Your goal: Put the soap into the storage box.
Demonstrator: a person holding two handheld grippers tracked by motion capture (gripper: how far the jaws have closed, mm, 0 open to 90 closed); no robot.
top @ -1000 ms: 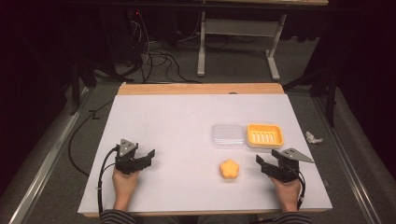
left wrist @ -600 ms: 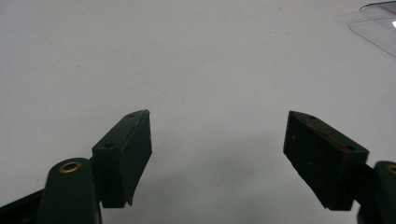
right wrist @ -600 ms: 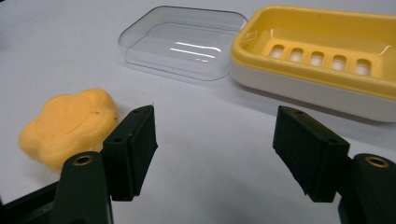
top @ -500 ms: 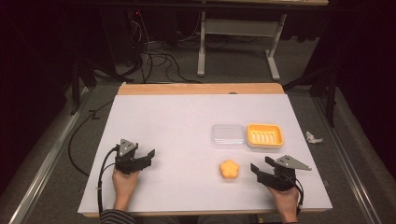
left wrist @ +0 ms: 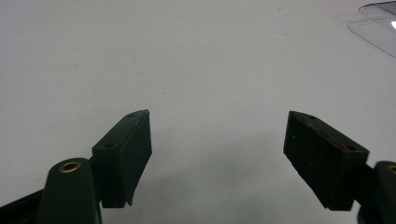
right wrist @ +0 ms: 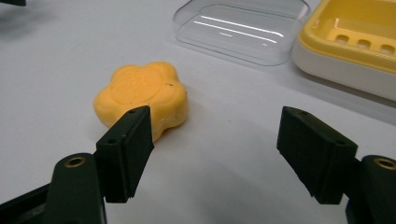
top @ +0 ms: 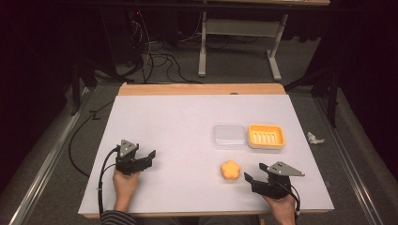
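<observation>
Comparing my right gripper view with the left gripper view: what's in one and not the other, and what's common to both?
Right gripper view: the orange flower-shaped soap bar just beyond its open jaws, and the yellow soap dish. Left gripper view: its own open jaws over a bare stretch of white table. Both: the clear plastic lid, cut off at the left gripper view's top right corner.

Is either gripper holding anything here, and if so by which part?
Nothing is held. Left gripper and right gripper are both open; the orange soap lies free on the table.
</observation>
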